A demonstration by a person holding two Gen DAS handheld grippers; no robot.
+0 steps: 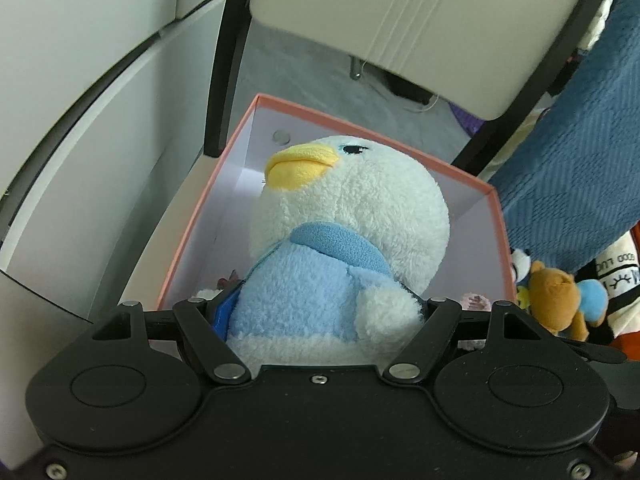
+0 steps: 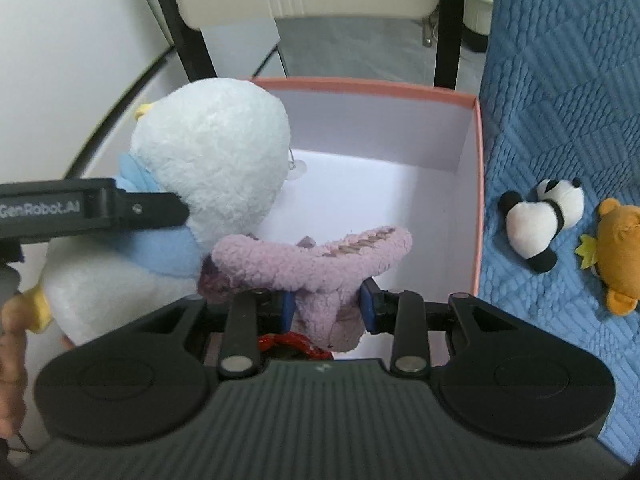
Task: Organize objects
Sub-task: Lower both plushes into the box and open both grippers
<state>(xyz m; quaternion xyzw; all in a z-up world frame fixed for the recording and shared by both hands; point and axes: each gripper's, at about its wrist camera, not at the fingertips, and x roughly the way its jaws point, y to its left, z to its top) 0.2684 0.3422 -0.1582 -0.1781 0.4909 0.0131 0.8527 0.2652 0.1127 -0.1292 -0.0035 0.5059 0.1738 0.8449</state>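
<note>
My left gripper (image 1: 320, 312) is shut on a white duck plush (image 1: 340, 232) with a yellow beak and light blue top, held over the open pink-rimmed box (image 1: 472, 176). In the right wrist view the duck plush (image 2: 208, 148) hangs at the box's left side, with the left gripper's finger (image 2: 132, 208) across it. My right gripper (image 2: 326, 304) is shut on a pink fuzzy plush (image 2: 316, 264), held over the near part of the pink box (image 2: 478, 200). The box's white floor shows bare behind the toys.
A panda plush (image 2: 540, 220) and an orange bear plush (image 2: 620, 252) lie on the blue quilt (image 2: 560, 80) right of the box. The bear also shows in the left wrist view (image 1: 556, 300). A chair with black legs (image 2: 448, 20) stands behind the box.
</note>
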